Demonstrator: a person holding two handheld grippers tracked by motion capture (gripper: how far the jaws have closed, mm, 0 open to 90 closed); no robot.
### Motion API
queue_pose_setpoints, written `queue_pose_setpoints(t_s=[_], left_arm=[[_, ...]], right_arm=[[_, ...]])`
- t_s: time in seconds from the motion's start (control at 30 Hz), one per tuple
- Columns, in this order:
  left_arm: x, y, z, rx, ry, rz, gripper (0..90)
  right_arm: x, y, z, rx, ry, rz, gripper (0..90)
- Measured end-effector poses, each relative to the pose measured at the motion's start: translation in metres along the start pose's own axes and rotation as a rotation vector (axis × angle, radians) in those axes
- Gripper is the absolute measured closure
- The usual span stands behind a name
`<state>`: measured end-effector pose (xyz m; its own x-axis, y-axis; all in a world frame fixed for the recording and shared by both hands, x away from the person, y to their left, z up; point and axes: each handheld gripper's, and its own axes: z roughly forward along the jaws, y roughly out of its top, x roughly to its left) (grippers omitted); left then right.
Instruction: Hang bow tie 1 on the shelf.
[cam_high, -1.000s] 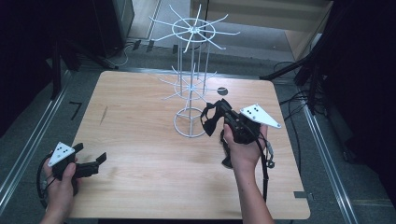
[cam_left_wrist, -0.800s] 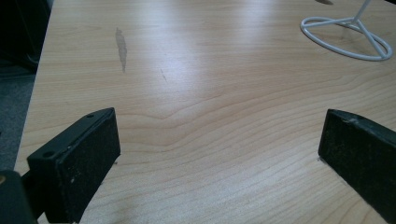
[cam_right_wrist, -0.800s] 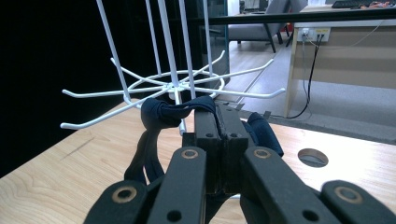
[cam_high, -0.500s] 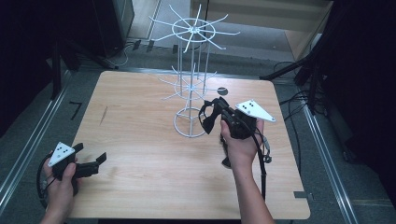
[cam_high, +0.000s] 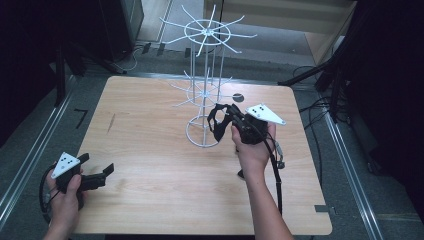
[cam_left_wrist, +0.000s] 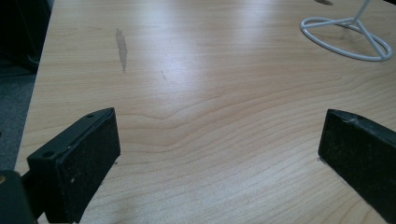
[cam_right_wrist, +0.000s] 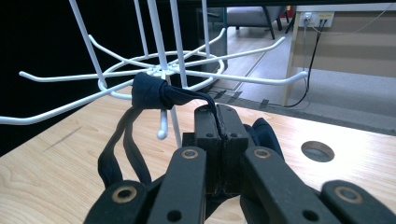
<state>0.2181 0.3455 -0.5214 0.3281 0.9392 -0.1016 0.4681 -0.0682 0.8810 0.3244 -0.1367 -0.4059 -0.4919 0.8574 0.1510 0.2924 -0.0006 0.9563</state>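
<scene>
My right tool (cam_right_wrist: 217, 140) is clamped on a dark fabric band (cam_right_wrist: 149, 93), holding it against the lower tier of the white wire rack (cam_high: 205, 90) that stands near the far middle of the tabletop (cam_high: 150, 150). In the right gripper view the band's bunched, knotted end sits at about 11 o'clock from the shut jaws, close above them, pressed up by the rack's central ring where a short prong with a rounded tip hangs down. From the knot a loop of two flat straps droops toward 7 o'clock, its long axis running steeply downward, while a thin strand leads back into the jaws. The cloth looks soft, navy to black, limp and creased. Whether the loop is hooked over a prong or only beside it I cannot tell. My right hand (cam_high: 252, 147) is plainly the nearer one. My left tool (cam_high: 95, 175) rests well apart at the tabletop's near left corner, roughly 8 o'clock from the rack, jaws spread wide and empty over bare wood.
</scene>
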Motion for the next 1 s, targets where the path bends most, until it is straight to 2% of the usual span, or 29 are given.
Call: queue_pose_setpoints(t_s=[0.17,0.47,0.63,0.73,0.83,1.0], left_arm=[[0.0,0.0,0.0,0.0,0.002,0.001,0.0],[0.0,0.0,0.0,-0.002,0.001,0.002,0.0],[0.0,0.0,0.0,-0.003,-0.001,0.0,0.0],[0.0,0.0,0.0,0.0,-0.002,-0.001,0.0],[0.0,0.0,0.0,0.0,-0.001,0.001,0.0],[0.0,0.0,0.0,-0.003,0.0,-0.001,0.0]], right_arm=[[0.001,-0.002,0.008,0.002,0.011,0.018,89.4],[0.008,-0.007,0.018,-0.018,0.041,0.012,89.0],[0.009,-0.009,0.022,0.004,0.042,-0.006,87.9],[0.007,-0.011,0.025,0.024,0.061,0.017,84.1],[0.006,-0.014,0.027,0.04,0.075,0.017,80.0],[0.006,-0.02,0.025,0.041,0.073,0.016,64.4]])
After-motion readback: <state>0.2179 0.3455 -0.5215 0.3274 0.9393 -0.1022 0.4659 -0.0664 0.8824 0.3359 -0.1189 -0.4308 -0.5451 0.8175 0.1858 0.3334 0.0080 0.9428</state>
